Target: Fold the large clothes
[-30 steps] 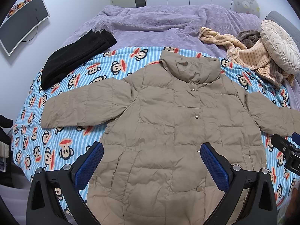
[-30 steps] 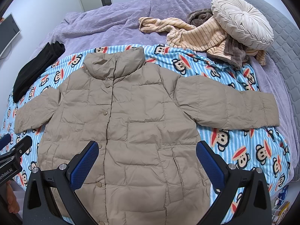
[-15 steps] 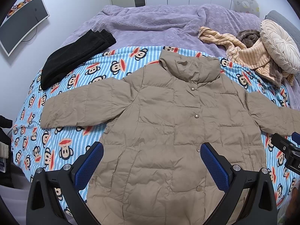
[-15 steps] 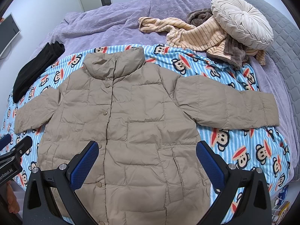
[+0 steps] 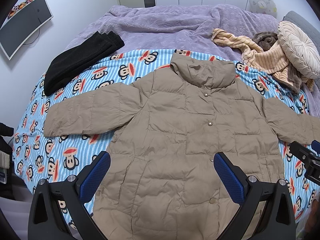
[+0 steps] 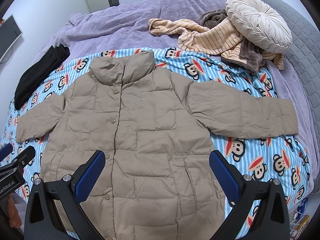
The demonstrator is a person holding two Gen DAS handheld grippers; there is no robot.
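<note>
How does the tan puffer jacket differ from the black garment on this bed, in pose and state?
The tan puffer jacket lies spread flat, front up, both sleeves out; the black garment is folded into a long narrow bundle. The jacket is quilted with snap buttons and a high collar; the black garment looks plain and fuzzy. The jacket sits mid-blanket below both open claws; the black one lies at the far left, across the blanket's edge. Both rest on the bed, ungripped.

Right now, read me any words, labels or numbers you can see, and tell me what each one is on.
"enRobot.AI", start cut off: printed on the left gripper body, seen from the right wrist.
Clock face by the headboard: numerals too small to read.
Jacket, monkey blanket: no text.
</note>
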